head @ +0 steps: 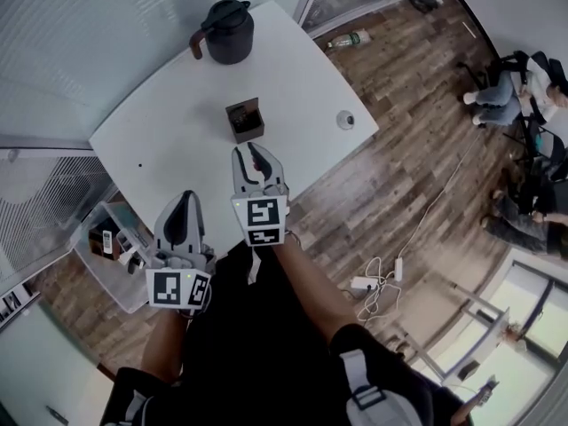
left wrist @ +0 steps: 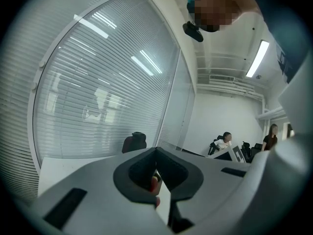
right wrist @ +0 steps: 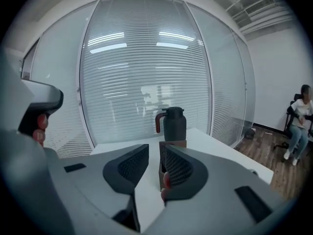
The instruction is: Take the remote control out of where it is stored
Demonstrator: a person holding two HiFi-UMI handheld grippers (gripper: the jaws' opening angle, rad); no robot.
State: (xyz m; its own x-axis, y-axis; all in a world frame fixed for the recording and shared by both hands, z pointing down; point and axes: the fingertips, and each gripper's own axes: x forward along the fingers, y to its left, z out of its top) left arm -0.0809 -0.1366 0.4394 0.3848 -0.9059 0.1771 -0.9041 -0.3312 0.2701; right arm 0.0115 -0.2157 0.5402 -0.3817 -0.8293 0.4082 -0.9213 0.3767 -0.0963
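Observation:
A small brown open-topped box (head: 244, 120) stands in the middle of the white table (head: 169, 122), with dark items inside; I cannot tell whether a remote is among them. My right gripper (head: 253, 152) reaches over the table's near edge, just short of the box. Its jaws stand apart with nothing between them, and the box (right wrist: 172, 143) shows straight ahead through the gap of this gripper (right wrist: 155, 154). My left gripper (head: 186, 200) hangs lower left, off the table, shut and empty, its tips (left wrist: 156, 150) meeting.
A black jug (head: 226, 31) stands at the table's far end, seen behind the box (right wrist: 174, 124). A small round object (head: 345, 120) lies near the right edge. A low white cart (head: 111, 260) sits left of the table. Cables and a power strip (head: 368, 282) lie on the floor. People sit at the right (head: 532, 87).

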